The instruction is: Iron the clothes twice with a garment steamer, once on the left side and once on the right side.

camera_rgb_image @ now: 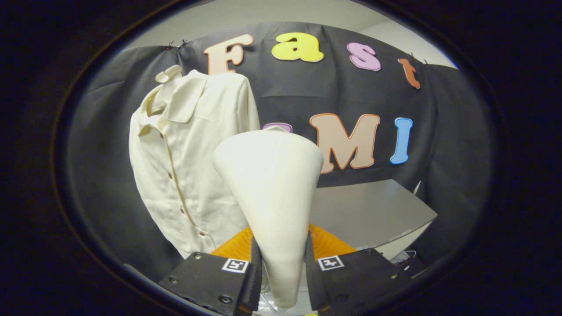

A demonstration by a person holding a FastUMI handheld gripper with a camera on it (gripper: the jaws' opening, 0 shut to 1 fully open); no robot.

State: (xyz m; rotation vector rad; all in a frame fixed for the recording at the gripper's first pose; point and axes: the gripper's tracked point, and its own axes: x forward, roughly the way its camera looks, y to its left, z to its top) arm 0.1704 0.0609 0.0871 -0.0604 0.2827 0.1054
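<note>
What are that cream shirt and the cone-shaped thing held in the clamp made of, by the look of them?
The shirt looks like woven cloth, perhaps cotton or linen: matte, with soft creases, a folded collar and small dark buttons. The steamer, gripped between the gripper's two fingers, looks like smooth moulded plastic: an even, seamless off-white surface with a faint sheen. Neither material is certain from sight alone.

A grey tabletop (373, 210) lies below the black cloth wall (448, 131), an orange surface (327, 243) nearer
</note>
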